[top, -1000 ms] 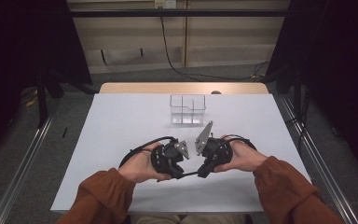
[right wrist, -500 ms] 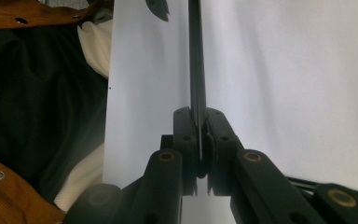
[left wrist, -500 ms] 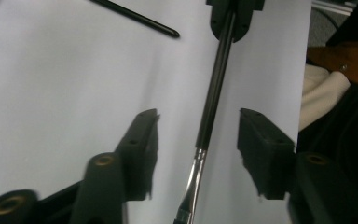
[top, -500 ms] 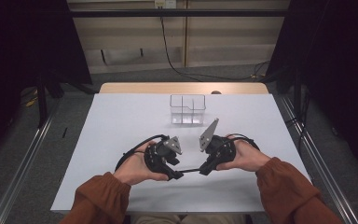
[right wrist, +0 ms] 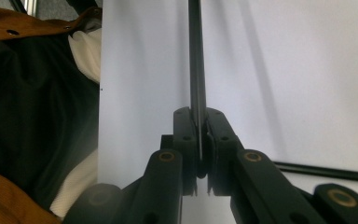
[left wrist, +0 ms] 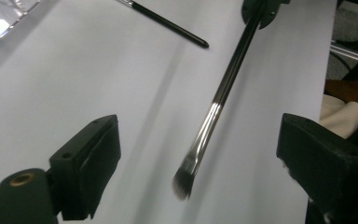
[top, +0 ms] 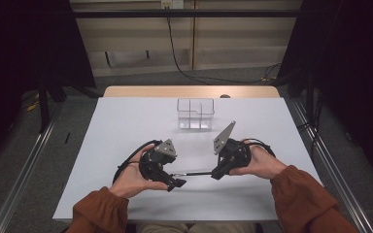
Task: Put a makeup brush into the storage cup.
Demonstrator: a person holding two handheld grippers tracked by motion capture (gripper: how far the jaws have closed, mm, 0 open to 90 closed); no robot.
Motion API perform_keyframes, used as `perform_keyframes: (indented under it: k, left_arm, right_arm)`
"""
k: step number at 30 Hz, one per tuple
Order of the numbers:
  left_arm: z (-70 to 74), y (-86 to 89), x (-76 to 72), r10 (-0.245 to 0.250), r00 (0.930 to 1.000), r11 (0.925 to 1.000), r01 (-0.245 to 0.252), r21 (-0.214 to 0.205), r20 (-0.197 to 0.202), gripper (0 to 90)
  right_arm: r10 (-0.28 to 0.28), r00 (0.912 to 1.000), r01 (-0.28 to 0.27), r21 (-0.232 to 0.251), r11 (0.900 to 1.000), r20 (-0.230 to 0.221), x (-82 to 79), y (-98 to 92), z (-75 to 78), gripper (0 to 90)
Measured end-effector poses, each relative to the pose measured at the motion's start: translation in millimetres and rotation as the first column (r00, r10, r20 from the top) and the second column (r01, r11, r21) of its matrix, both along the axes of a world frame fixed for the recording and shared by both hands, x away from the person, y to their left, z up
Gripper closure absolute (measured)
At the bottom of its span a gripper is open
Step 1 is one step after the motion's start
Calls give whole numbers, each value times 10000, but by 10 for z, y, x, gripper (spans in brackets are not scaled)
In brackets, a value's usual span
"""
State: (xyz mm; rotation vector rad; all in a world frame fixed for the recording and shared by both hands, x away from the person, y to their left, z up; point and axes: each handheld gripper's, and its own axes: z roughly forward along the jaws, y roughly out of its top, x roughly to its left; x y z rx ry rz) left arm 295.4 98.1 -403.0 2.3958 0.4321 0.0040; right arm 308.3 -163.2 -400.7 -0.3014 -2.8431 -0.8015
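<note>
black brush [left wrist: 223,88] btwn open left fingers [left wrist: 98,154], untouched

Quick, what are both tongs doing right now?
Left tongs: open, jaws have just been opening; the makeup brush lies between them, untouched.
Right tongs: shut on the makeup brush handle.

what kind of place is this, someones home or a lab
Probably a lab or recording bay, not a home: a bare white table framed by metal rails, dark curtains on both sides, and a loose cable trailing down the back wall.
</note>
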Motion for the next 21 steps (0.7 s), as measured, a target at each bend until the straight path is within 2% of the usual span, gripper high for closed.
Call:
perform_keyframes:
  k: [6, 8, 10, 13, 14, 21]
  left_arm:
    - [-40, 159, 12, 507, 9986, 9977, -514, -443, -153, 79]
    - [-53, 186, 9, 470, 9988, 9979, -476, -443, -132, 57]
    - [-68, 224, 2, 451, 9989, 9970, -458, -624, -132, 51]
    - [-74, 298, -12, 662, 9978, 9920, -665, -1069, -69, 46]
    - [-74, 345, -15, 889, 9959, 9866, -903, -1359, -160, 49]
    - [-90, 452, -49, 1206, 9926, 9819, -1170, -1488, 148, 49]
  right_arm:
    - [-425, 9991, 425, 180, 9989, -5, -38, -142, -6, 841]
    - [-548, 9985, 547, 276, 9981, 29, -54, -184, -3, 842]
    - [-623, 9980, 619, 346, 9975, 87, -63, -218, -2, 842]
    - [-649, 9979, 648, 372, 9972, 25, -88, -254, -10, 841]
    - [-660, 9978, 659, 334, 9973, 32, -101, -260, -13, 841]
    - [-1068, 9941, 1056, 560, 9928, 189, -133, -352, -14, 841]
